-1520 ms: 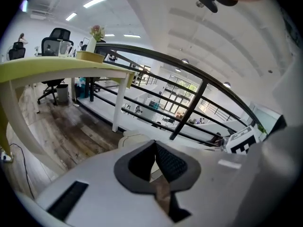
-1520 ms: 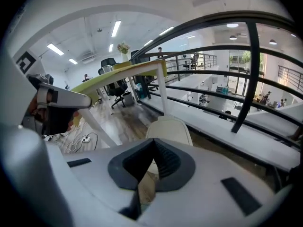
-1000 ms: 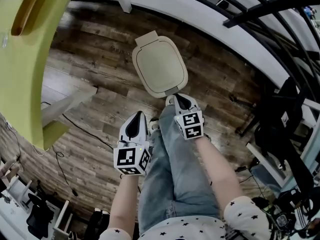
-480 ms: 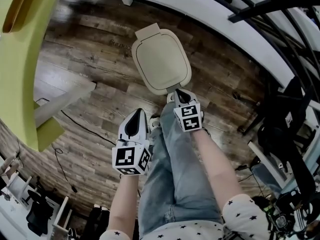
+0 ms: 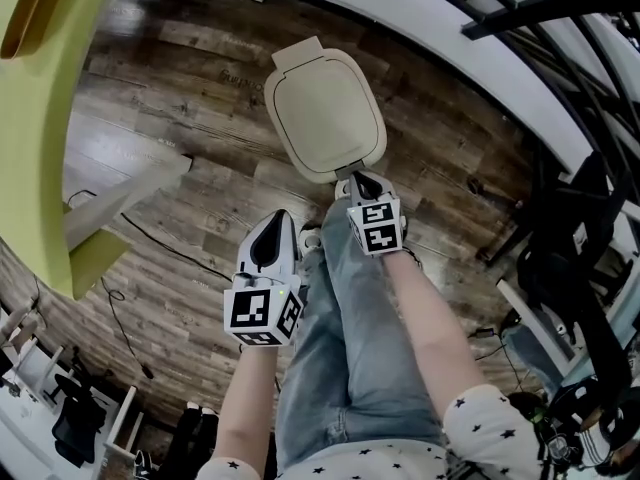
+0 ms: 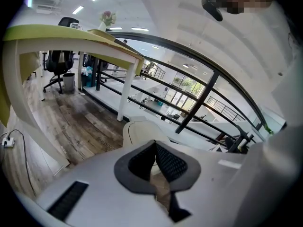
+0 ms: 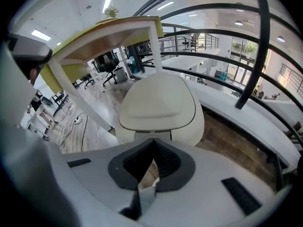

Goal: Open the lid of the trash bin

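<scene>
The trash bin (image 5: 325, 118) stands on the wooden floor with its beige lid (image 7: 158, 103) down. My right gripper (image 5: 354, 181) is shut and holds nothing. Its tips are right at the lid's near edge, by the front tab (image 7: 152, 135); whether they touch it I cannot tell. My left gripper (image 5: 272, 220) is also shut and empty. It hangs lower left of the bin, well apart from it, beside the person's jeans leg (image 5: 340, 338). In the left gripper view the bin (image 6: 139, 129) shows just beyond the closed tips (image 6: 154, 143).
A yellow-green desk (image 5: 40, 118) with a white leg (image 5: 120, 203) fills the left side. A black cable (image 5: 170, 253) runs over the floor. A white ledge (image 5: 430, 28) and black railing (image 5: 560, 28) curve behind the bin. Dark equipment (image 5: 570, 228) stands at the right.
My right gripper has moved forward, up to the lid's near edge. The left gripper has hardly moved. The lid stays down.
</scene>
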Tool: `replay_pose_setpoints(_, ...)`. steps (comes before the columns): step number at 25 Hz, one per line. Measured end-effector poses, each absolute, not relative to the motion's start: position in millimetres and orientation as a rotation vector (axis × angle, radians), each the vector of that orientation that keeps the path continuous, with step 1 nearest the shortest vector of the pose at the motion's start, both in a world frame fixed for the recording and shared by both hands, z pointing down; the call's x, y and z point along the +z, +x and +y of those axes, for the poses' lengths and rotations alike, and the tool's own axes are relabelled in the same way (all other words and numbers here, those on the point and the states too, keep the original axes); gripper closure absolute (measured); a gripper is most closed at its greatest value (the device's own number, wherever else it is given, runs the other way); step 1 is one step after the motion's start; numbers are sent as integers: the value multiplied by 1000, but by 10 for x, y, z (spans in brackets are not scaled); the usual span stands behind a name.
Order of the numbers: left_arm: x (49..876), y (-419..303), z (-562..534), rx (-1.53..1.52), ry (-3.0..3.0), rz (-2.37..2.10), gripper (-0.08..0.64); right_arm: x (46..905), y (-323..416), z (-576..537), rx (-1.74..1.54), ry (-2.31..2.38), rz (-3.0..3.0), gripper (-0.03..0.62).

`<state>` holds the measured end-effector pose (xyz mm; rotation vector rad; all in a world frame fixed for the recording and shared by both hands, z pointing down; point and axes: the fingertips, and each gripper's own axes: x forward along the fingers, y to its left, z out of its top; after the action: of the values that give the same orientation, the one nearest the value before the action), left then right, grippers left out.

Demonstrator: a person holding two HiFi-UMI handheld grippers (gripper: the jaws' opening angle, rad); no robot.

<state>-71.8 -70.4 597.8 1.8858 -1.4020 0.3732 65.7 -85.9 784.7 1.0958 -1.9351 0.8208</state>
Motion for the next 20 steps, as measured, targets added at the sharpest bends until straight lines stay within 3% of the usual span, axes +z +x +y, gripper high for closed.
replay_pose_setpoints(20, 5956, -721, -676, 350, 1877, -1398, 548, 7892, 658, -852, 807, 1112, -1895, 597)
